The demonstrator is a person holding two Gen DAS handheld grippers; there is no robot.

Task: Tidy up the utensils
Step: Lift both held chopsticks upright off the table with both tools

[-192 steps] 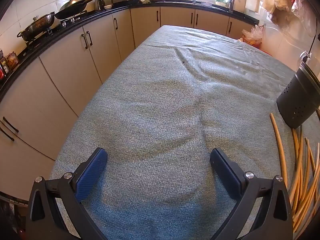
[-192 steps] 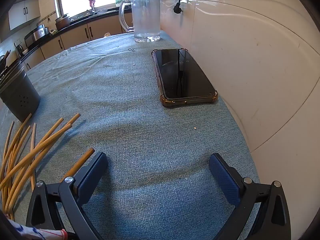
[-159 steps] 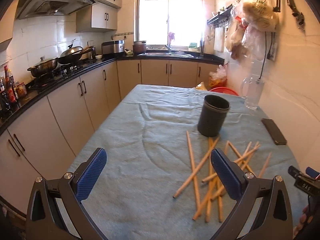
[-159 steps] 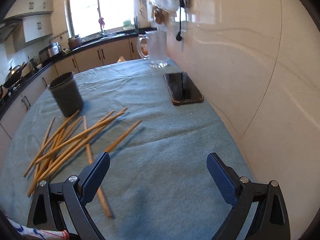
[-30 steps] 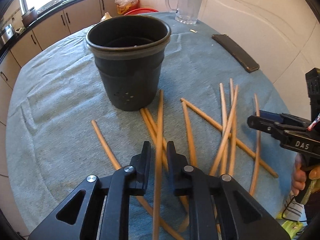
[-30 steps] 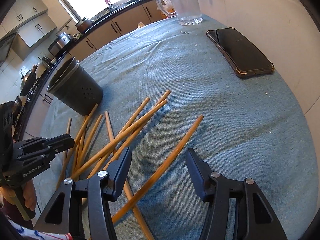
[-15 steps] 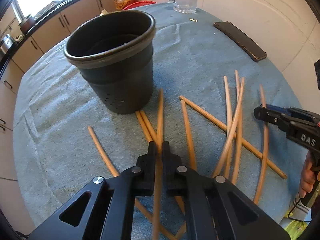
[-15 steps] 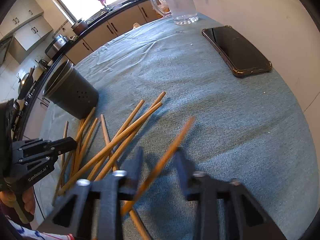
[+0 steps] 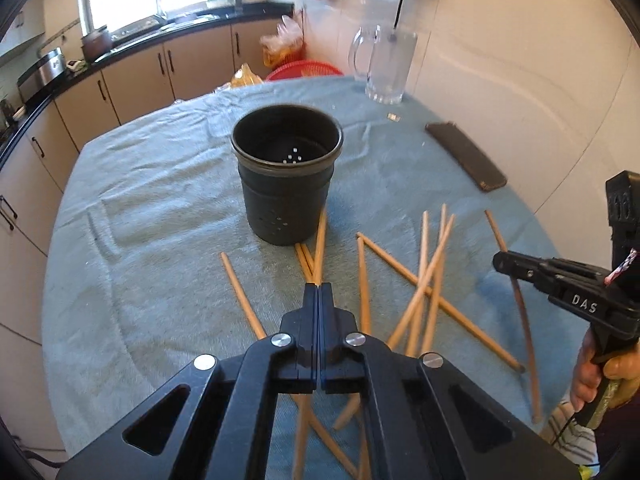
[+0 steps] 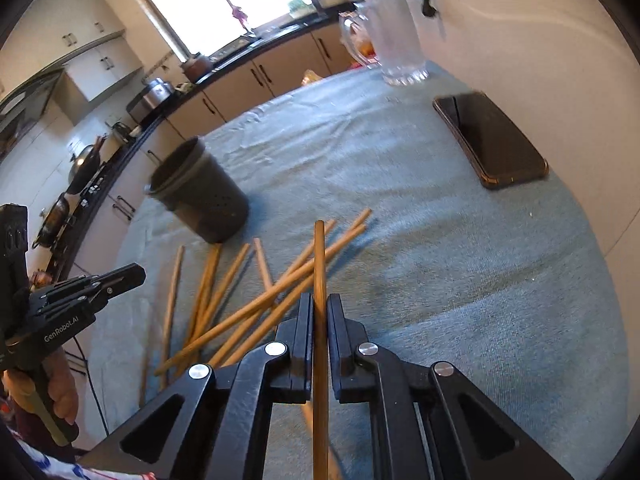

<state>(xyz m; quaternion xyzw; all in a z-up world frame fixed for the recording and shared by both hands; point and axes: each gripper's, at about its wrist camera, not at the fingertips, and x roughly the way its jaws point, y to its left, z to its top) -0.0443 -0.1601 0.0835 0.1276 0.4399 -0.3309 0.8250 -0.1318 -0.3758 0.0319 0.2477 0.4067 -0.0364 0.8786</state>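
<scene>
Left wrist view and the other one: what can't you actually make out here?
- Left wrist view: whether the shut left gripper pinches the wooden chopstick ahead of it; its own fingers hide the contact.
- Right wrist view: the tail of the brown chopstick in the shut right gripper runs off the bottom edge.
- Right wrist view: the clear glass jug is motion-blurred.

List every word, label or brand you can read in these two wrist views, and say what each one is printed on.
"DAS" in pale letters on the black body of the right gripper, seen from the left wrist view.
"GenRobot.AI" in pale letters on the black body of the left gripper, seen from the right wrist view.
Nothing readable shows on the dark utensil holder, the phone or the glass pitcher.
</scene>
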